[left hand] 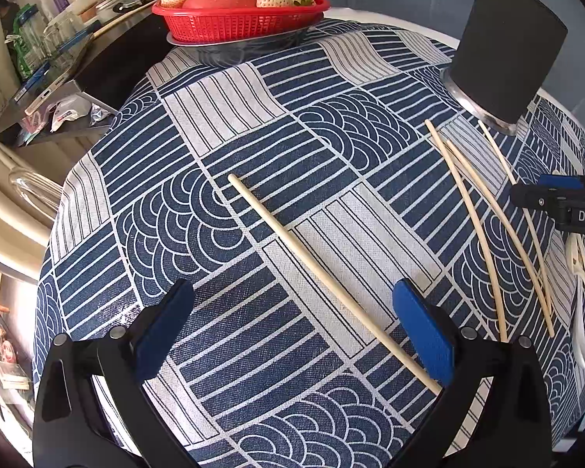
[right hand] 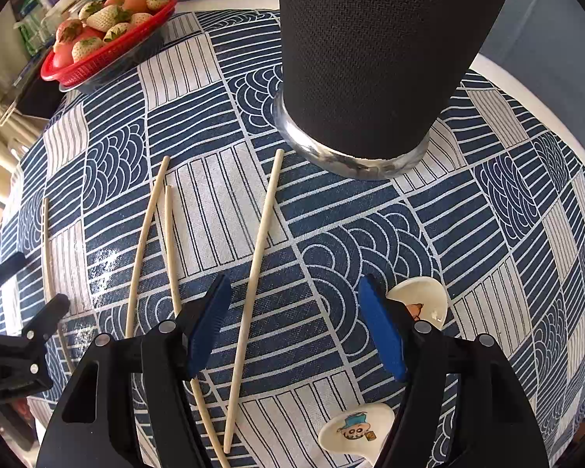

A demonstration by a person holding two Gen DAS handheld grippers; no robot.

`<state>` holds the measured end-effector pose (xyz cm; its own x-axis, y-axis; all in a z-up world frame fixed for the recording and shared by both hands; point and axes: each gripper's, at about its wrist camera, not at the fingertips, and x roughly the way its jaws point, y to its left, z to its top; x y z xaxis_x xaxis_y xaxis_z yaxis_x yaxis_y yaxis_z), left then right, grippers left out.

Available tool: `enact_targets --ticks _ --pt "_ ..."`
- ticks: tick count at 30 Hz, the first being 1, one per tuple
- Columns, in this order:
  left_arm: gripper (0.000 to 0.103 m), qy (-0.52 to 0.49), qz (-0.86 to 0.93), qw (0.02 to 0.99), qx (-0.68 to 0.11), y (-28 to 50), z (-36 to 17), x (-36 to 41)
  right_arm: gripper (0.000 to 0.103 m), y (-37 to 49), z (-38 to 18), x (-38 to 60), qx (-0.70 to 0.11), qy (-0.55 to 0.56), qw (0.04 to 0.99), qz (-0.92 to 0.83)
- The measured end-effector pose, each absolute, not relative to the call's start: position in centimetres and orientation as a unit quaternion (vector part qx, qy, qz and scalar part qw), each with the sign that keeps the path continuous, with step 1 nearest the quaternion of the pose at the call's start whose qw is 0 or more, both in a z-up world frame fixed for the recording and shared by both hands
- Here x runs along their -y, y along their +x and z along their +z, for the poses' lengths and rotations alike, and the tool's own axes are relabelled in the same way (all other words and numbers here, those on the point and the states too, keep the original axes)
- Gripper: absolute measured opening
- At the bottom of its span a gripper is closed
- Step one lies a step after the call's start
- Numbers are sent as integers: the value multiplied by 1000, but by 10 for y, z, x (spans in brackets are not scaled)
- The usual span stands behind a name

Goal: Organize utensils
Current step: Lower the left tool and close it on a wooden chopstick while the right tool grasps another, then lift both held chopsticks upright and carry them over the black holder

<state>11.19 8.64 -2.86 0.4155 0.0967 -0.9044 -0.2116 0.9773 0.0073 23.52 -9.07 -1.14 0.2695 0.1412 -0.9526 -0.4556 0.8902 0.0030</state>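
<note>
Hanging over the table (left hand: 253, 124), the left tongs (left hand: 292, 323) are held apart, nothing clamped; one chopstick (left hand: 323, 280) lies slantwise between the blue pads, its near end passing just under the right-hand pad (left hand: 425, 335), its far end out on open patterned cloth; wide free cloth is seen ahead of these tongs up to the red basket (left hand: 238, 23) of fruit at the far edge. Three more chopsticks (right hand: 152, 241) are spread beside one another near the base of the black holder (right hand: 370, 58), which stands upright on a metal ring close to the table's far edge; the rightmost chopstick (right hand: 253, 296) runs between the pads of the right tongs (right hand: 296, 327), which are parted and pressing on nothing; the next stick passes beneath the left-hand pad (right hand: 210, 323). Two ceramic spoons are seen, one spoon (right hand: 425, 300) just beyond the right-hand pad, the other spoon (right hand: 355, 429) near the bottom edge; open cloth is left to the right of the holder.
</note>
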Motion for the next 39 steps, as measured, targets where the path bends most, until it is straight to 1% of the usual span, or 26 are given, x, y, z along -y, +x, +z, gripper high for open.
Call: enact_targets --ticks 1,3,5,6,7,8,9,10,11,14,22,39 --pt "99 -59 91 836 -538 112 -28 -88 68 234 -12 91 -572 -143 784 193" --pt "99 -60 96 836 -536 110 -28 -89 68 232 -11 93 -570 -147 784 198" --pt "97 -51 88 838 -536 107 -28 -88 66 226 -10 96 -561 -148 788 206" --pt "91 -49 83 838 -538 106 -26 -89 54 222 -7 96 -557 -150 789 214" --pt "86 -49 84 838 -537 104 -23 -93 31 218 -5 97 -555 -153 787 224" --pt "74 -50 85 838 -537 101 -21 -97 16 215 -5 98 -558 -154 783 230" --pt "54 -51 84 837 -538 99 -18 -103 7 214 -4 102 -558 -150 781 235" --pt "38 -53 84 837 -539 95 -15 -109 6 214 -4 105 -558 -145 781 241" --pt "6 -62 84 833 -543 93 -14 -117 6 214 -3 108 -560 -136 779 246" --pt "4 -112 72 824 -551 86 -13 -144 5 216 -2 122 -572 -105 771 258" --pt "4 -136 72 832 -534 68 2 -175 5 214 7 155 -568 -37 770 286" --pt "4 -114 30 870 -478 85 40 -154 5 211 41 185 -524 7 801 288"
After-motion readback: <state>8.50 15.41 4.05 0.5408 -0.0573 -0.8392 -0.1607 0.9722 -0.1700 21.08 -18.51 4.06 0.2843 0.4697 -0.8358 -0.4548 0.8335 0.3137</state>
